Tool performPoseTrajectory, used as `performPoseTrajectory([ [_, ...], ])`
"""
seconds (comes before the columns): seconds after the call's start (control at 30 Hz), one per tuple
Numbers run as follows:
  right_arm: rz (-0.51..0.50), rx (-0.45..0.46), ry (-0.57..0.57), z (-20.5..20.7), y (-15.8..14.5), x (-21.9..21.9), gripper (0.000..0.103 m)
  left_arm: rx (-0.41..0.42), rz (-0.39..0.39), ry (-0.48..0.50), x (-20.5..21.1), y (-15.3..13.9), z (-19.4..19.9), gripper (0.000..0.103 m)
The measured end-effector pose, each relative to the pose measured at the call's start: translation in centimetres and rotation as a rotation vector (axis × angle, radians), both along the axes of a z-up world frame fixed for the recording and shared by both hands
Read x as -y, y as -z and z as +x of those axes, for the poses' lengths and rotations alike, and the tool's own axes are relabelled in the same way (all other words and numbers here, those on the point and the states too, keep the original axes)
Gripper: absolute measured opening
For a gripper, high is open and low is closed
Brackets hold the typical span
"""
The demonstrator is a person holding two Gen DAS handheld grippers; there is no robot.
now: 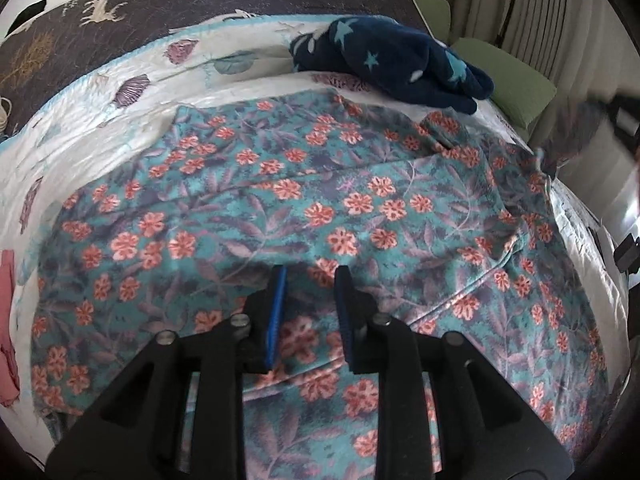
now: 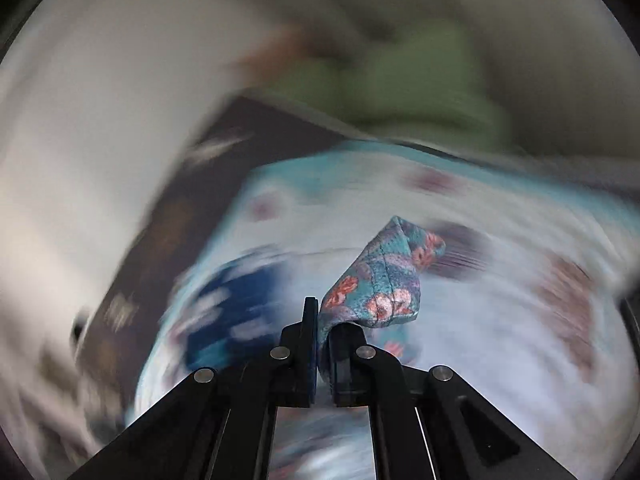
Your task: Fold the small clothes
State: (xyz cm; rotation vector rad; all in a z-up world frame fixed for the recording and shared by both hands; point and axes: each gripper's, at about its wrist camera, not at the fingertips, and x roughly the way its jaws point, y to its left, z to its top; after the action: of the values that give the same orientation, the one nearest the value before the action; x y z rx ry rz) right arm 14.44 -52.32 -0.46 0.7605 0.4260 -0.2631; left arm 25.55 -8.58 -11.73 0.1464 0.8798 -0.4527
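Left wrist view first: the left gripper (image 1: 311,276) hangs over the floral garment (image 1: 320,208), jaws parted with a clear gap between the blue pads (image 1: 278,312) and nothing pinched between them, only the cloth lying underneath. That garment, teal with coral flowers, is spread wide across a white quilt (image 1: 132,120) printed with shells, and there's a folded edge running across it from middle to right. Up beyond it sits a rumpled navy garment (image 1: 400,60) dotted with pale stars, resting on the quilt just past the floral cloth's far edge. A dark blanket (image 1: 160,4) with deer figures lies further back, green cushions (image 1: 516,88) off to the right, a pink cloth (image 1: 8,312) at the left edge. At the far right edge something dark and blurred shows by the garment's corner; I can't tell what it is.

Over to the right wrist view, and it's heavily smeared with motion blur. The right gripper (image 2: 323,312) is sharp, though: jaws drawn together, clamped on a corner of the floral garment (image 2: 384,276), which pokes up and out to the right of the fingertips. Behind it, blurred, the white quilt (image 2: 500,320), a navy patch (image 2: 232,312) and green shapes (image 2: 400,80) further back.
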Motion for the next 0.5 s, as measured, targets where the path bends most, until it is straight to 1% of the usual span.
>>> performPoseTrajectory([
  [0.03,-0.078,0.039,-0.1,0.8,-2.3,-3.7,0.005,0.006,-0.018,-0.009,-0.6,-0.4,-0.4,0.029],
  [0.1,-0.2,0.094,-0.282,2.0,-5.1,-10.9,0.008,0.015,-0.056,-0.033,-1.9,-1.1,-0.9,0.046],
  [0.13,-0.26,0.107,-0.374,2.3,-5.7,-14.6,0.008,0.02,-0.074,-0.049,-2.7,-1.4,-1.2,0.049],
  [0.17,-0.329,0.108,-0.481,2.9,-5.9,-18.8,0.012,0.027,-0.098,-0.069,-3.8,-1.8,-1.6,0.05],
  [0.2,-0.393,0.087,-0.607,3.5,-5.2,-23.5,0.021,0.031,-0.121,-0.087,-5.0,-2.1,-2.0,0.051],
  [0.23,-0.429,0.056,-0.701,3.9,-4.2,-26.6,0.026,0.029,-0.14,-0.102,-6.2,-2.2,-2.3,0.052],
  [0.27,-0.469,0.003,-0.797,4.2,-2.7,-29.9,0.033,0.024,-0.149,-0.109,-6.9,-2.3,-2.5,0.054],
  [0.3,-0.509,-0.061,-0.871,4.2,-0.7,-32.8,0.034,0.016,-0.161,-0.113,-7.9,-2.2,-2.8,0.054],
  [0.37,-0.568,-0.149,-0.951,3.7,2.3,-35.7,0.034,0.008,-0.163,-0.117,-9.3,-2.0,-3.4,0.055],
  [0.4,-0.579,-0.177,-0.971,3.3,3.5,-36.0,0.034,0.004,-0.163,-0.114,-9.7,-1.8,-3.6,0.054],
  [0.43,-0.574,-0.198,-0.976,2.8,4.3,-35.8,0.034,-0.001,-0.171,-0.104,-10.0,-1.7,-3.7,0.055],
  [0.47,-0.554,-0.218,-0.964,2.8,4.8,-34.9,0.038,-0.014,-0.188,-0.085,-10.1,-1.6,-3.8,0.055],
  [0.5,-0.524,-0.24,-0.94,2.7,5.2,-33.7,0.043,-0.026,-0.199,-0.072,-10.0,-1.5,-3.8,0.055],
])
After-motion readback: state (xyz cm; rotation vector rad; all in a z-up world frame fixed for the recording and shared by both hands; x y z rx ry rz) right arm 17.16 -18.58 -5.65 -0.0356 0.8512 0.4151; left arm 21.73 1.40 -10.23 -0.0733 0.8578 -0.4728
